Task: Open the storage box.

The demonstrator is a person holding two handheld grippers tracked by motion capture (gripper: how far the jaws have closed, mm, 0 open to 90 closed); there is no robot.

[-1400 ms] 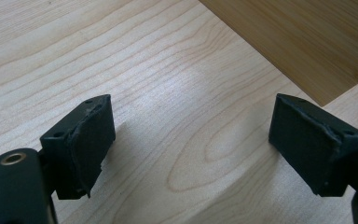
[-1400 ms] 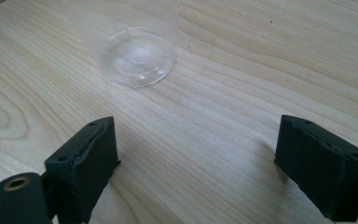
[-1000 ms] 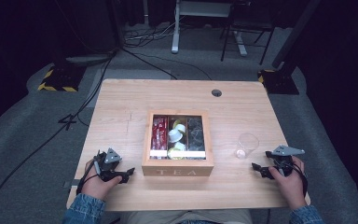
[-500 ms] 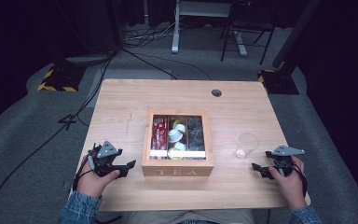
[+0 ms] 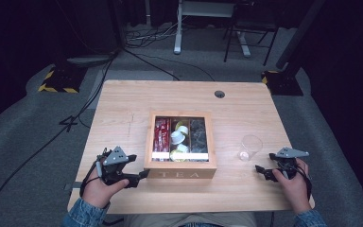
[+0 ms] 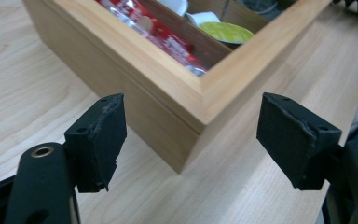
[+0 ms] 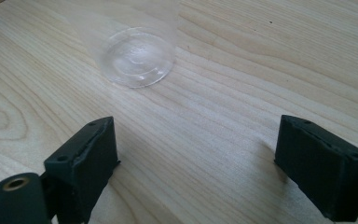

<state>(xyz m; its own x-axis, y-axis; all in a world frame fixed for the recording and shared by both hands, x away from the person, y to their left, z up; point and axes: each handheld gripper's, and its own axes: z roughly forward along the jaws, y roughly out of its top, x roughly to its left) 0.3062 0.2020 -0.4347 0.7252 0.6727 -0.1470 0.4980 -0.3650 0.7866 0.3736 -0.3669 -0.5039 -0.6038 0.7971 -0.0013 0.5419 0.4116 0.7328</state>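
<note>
A lidless wooden tea box (image 5: 179, 174) marked TEA sits mid-table, holding red packets (image 5: 160, 137), white capsules (image 5: 178, 137) and dark packets (image 5: 198, 137). My left gripper (image 5: 141, 176) is open just off the box's front left corner. In the left gripper view that box corner (image 6: 186, 107) stands between the spread jaws of the left gripper (image 6: 198, 135), apart from both pads, with red packets (image 6: 168, 42) inside. A clear plastic cup (image 5: 250, 147) stands right of the box. My right gripper (image 5: 262, 171) rests open near the front edge, with the cup (image 7: 137, 56) ahead of the right gripper (image 7: 200, 158).
The light wooden table (image 5: 123, 109) has a round cable hole (image 5: 220, 94) at the back. On the grey floor beyond lie cables (image 5: 137, 52), a yellow-and-black striped base (image 5: 56, 80) at the left and white desk legs (image 5: 177, 28).
My left gripper has slid right along the front edge until it reached the box's front left corner. The right gripper and the cup have stayed put.
</note>
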